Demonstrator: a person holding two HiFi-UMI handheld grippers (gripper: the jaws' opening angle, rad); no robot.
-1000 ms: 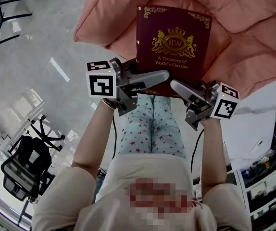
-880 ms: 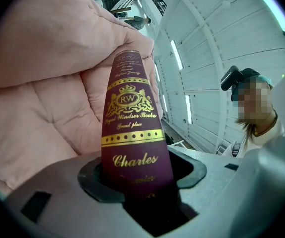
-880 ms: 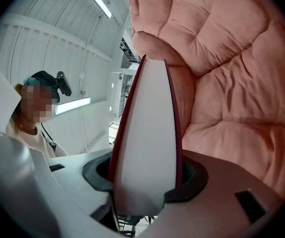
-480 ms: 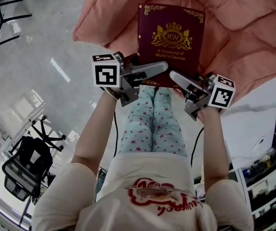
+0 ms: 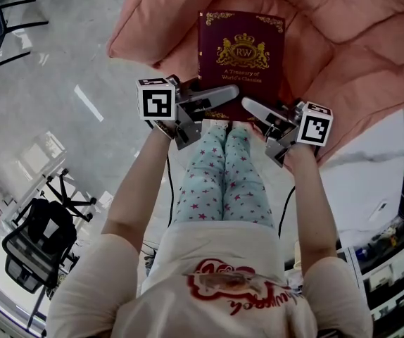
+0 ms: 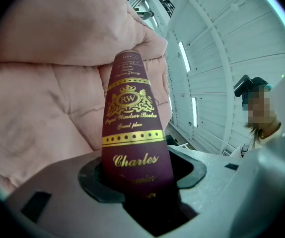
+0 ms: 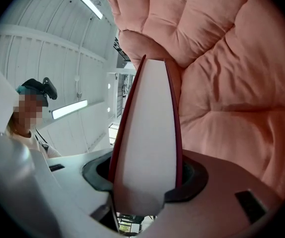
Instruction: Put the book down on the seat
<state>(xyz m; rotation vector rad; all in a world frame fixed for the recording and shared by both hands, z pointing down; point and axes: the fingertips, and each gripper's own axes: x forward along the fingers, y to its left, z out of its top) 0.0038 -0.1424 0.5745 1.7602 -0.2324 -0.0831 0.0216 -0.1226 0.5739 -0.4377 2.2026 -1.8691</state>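
maroon book [image 5: 241, 55] is clenched in both my claws: my left gripper [image 5: 222, 98] bites its spine, my right gripper [image 5: 257, 111] its page edge, holding it cover-up over the front edge of the pink cushioned seat [image 5: 350, 55].

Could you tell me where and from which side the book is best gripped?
Grip the book at its near end, from the person's side, as now: the left gripper shut across the spine, the right gripper across the page edges. It looks thin, flat and stiff, so jaws clamp its thickness.
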